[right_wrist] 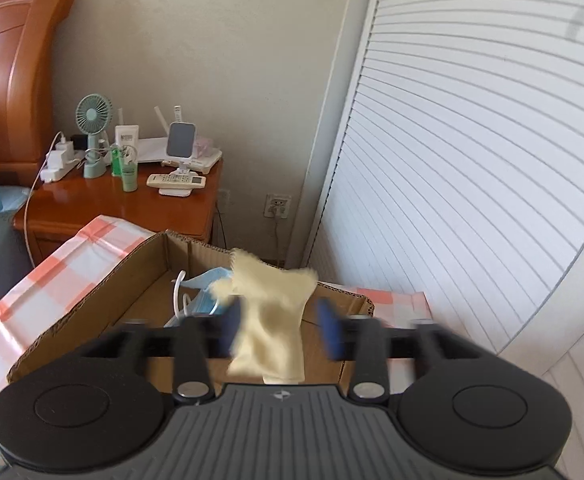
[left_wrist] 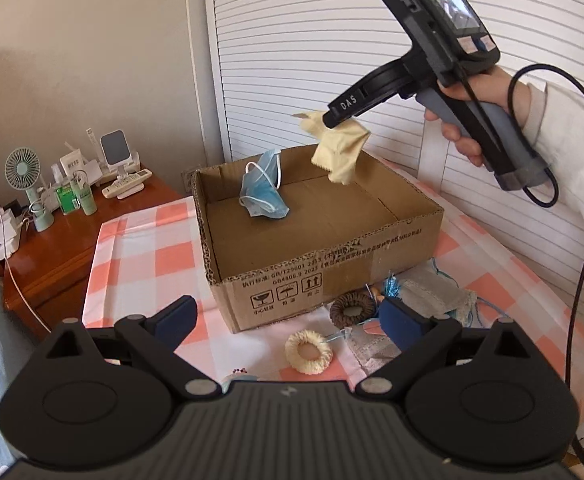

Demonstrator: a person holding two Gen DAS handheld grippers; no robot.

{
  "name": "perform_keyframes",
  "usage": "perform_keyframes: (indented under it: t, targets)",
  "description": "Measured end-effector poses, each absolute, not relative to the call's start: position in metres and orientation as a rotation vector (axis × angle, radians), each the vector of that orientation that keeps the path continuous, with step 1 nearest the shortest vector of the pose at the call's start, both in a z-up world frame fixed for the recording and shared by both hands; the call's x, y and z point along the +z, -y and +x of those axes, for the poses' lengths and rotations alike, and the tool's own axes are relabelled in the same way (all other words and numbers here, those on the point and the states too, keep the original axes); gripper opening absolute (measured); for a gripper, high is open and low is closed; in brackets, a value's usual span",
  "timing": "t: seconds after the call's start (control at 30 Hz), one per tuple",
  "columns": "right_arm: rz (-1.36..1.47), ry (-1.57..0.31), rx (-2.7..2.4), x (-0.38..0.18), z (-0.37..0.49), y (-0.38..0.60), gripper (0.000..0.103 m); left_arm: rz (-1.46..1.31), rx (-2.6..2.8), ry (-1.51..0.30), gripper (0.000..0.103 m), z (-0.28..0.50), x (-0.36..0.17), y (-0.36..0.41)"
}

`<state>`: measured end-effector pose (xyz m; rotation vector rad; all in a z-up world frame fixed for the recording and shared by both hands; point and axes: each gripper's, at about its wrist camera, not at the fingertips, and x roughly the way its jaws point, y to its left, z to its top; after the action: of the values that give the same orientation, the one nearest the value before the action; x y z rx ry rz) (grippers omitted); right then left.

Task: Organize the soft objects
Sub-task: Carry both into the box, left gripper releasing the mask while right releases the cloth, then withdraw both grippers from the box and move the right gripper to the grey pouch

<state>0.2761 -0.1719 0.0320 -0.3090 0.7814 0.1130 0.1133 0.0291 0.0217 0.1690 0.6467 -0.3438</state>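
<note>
The right claw (right_wrist: 280,332) is standing parted around the pale yellow soft cloth (right_wrist: 270,320) above the open brown cardboard box (left_wrist: 319,248), so the cloth is risking snagging on one pad and missing the box, while the left claw (left_wrist: 288,320) is gaping empty.

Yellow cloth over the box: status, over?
Both grippers open: right gripper, left gripper empty. Yellow cloth loose over cardboard box, blue mask already inside. Nothing blocking.
</note>
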Motion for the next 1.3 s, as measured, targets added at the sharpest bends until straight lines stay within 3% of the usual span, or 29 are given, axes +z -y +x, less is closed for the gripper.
perform_keyframes:
  t: [0.03,0.1,0.23,0.63,1.3]
  targets:
    - [-0.301,-0.778,0.101,0.031,0.276,0.173,0.087,0.162,-0.339,-0.65,0.098,0.112,0.02,-0.031]
    - [-0.271,-0.766,0.104,0.033,0.268,0.176,0.098,0.152,-0.332,-0.657,0.098,0.111,0.018,-0.036]
    - [-0.264,-0.763,0.11,0.037,0.251,0.177,0.103,0.143,-0.31,-0.665,0.098,0.108,0.015,-0.043]
    - [-0.195,-0.814,0.129,0.035,0.187,0.179,0.103,0.127,-0.274,-0.674,0.101,0.089,0.009,-0.048]
    - [-0.074,-0.923,0.032,-0.034,0.091,0.201,0.103,0.126,-0.282,-0.746,0.101,0.089,-0.022,-0.037]
